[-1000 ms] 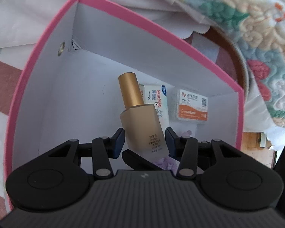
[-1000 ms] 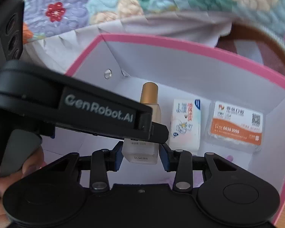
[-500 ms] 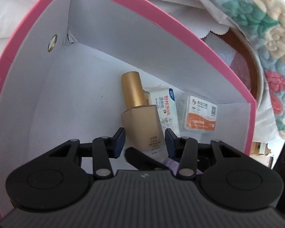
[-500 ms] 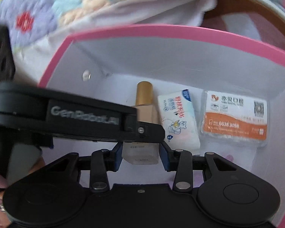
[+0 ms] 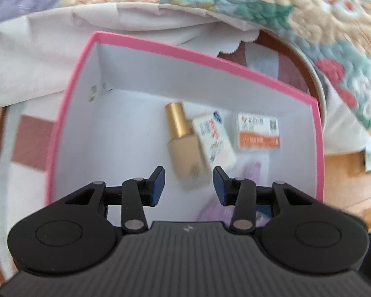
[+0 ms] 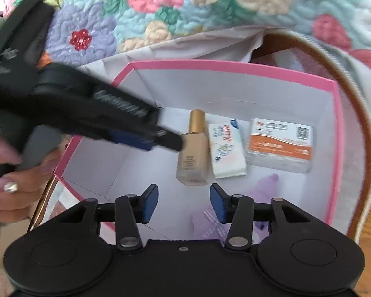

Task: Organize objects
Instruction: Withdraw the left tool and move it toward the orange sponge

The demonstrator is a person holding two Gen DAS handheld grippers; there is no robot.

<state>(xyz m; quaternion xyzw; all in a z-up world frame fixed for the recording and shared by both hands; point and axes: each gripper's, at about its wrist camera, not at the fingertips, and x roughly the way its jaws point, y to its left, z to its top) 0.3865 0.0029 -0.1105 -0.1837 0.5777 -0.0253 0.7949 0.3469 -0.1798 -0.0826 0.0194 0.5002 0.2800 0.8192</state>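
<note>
1. The foundation bottle (image 6: pixel 194 149), beige glass with a gold cap, is lying flat on the white floor of the pink-rimmed box (image 6: pixel 235 66), its cap pointing away from both grippers and its base toward them.
2. The right gripper (image 6: pixel 184 203) is hovering just short of the bottle's base; its blue-padded jaws are opening, standing apart with nothing between them, and the bottle is lying just beyond the gap.
3. The left gripper (image 5: pixel 189 185) is likewise opening, its pads clear of the bottle (image 5: pixel 185 148), which is showing just ahead of the gap and leaning slightly toward the right pad without touching it.
4. In the right wrist view the left gripper's black body (image 6: pixel 116 113) is reaching in from the left, its tip ending at the bottle's shoulder; blur is making it impossible to tell whether it is touching.
5. A person's hand (image 6: pixel 10 185) is gripping that tool's handle at the left edge of the view.
6. Just right of the bottle, a small white tissue pack (image 6: pixel 226 148) is lying beside it, touching or nearly so.
7. Further right, a clear packet with an orange label (image 6: pixel 280 146) is sitting near the box's right wall.
8. Close in front of the right gripper, something pale purple (image 6: pixel 262 185) is lying on the box floor, too blurred to name.
9. Beyond the box, a floral quilt (image 6: pixel 210 7) is spreading across the background.
</note>
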